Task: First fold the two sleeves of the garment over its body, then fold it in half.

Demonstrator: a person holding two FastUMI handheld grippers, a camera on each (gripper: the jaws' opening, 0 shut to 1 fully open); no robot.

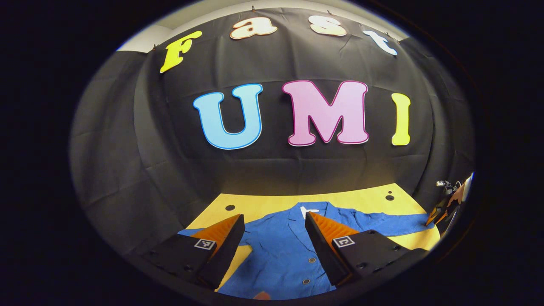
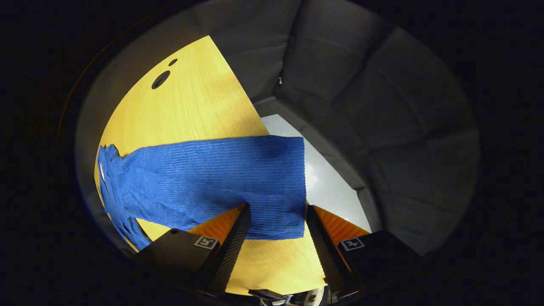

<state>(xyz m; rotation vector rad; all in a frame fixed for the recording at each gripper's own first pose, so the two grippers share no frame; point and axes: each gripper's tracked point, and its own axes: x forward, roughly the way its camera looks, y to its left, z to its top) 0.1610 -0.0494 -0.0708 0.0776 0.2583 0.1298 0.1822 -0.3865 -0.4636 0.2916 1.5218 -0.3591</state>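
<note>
right gripper view: right tool (image 2: 276, 212) spread wide, hovering over the cuff of the blue sleeve (image 2: 221, 178) lying flat on the bench (image 2: 191, 97), cuff near the edge. best pinched at the cuff hem, lifted low, carried over the garment (image 1: 289, 250). left tool (image 1: 274, 223) likewise apart, above the shirt front.

The shirt's (image 1: 280, 250) lower body is cut off at the bottom of the left gripper view, part of its front hidden behind the left gripper's (image 1: 275, 225) fingers. In the right gripper view, the sleeve's (image 2: 212, 182) cuff edge is partly hidden behind the right gripper's (image 2: 278, 216) fingers.
</note>
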